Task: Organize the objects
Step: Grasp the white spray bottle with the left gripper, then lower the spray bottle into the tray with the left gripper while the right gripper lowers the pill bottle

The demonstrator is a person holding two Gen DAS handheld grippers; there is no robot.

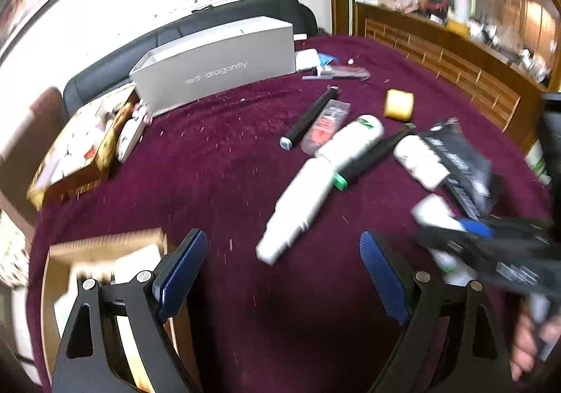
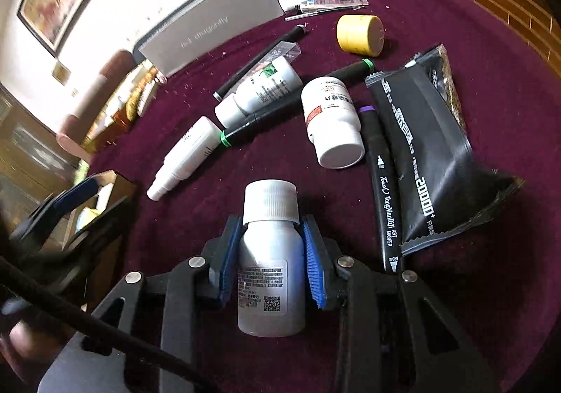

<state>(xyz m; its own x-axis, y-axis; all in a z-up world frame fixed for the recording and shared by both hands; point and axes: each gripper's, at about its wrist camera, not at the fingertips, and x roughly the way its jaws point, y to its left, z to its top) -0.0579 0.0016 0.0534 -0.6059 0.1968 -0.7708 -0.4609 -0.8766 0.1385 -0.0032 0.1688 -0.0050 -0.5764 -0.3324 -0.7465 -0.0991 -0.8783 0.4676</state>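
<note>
Two tools work over a tabletop (image 2: 438, 18) covered in dark maroon plush cloth. The right tool (image 2: 270, 252) is clamped by its blue ribbed pads on a small silver bottle with a white ribbed cap (image 2: 270, 273), gripping it just below the cap. The left tool (image 1: 280, 273) stands with its blue pads wide apart and nothing between them, above bare cloth beside an open brown cardboard box (image 1: 105, 249). Beyond lie a white capped pill bottle (image 2: 333, 119), a white spray bottle (image 2: 186, 154), a black art marker (image 2: 382, 189), a black foil pouch (image 2: 427, 154), a yellow tape roll (image 2: 359, 34) and a long grey carton (image 1: 217, 63).
</note>
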